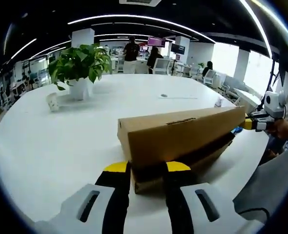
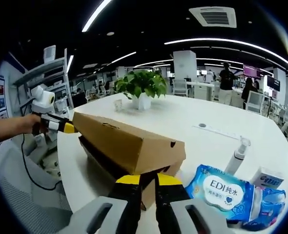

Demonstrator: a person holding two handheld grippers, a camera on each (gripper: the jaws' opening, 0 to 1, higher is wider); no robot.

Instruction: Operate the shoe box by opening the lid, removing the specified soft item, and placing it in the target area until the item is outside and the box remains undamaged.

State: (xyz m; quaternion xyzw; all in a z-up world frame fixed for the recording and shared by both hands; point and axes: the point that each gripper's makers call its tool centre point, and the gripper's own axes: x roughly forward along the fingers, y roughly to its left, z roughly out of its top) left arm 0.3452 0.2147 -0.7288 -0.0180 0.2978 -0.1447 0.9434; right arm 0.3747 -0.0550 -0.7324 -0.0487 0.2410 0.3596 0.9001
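Observation:
A brown cardboard shoe box lies lengthwise on the white table. Its lid is raised a little, with a dark gap between it and the base. My left gripper is shut on the lid's near end wall, its yellow-tipped jaws on either side of the cardboard. At the far end my right gripper touches the lid. In the right gripper view, the right gripper is shut on the lid's edge at its own end, and the left gripper holds the opposite end. The box's inside is hidden.
A potted plant and a small white cup stand at the table's far side. Beside the box lie a blue wet-wipes pack, a white pump bottle and a small carton. People stand in the background.

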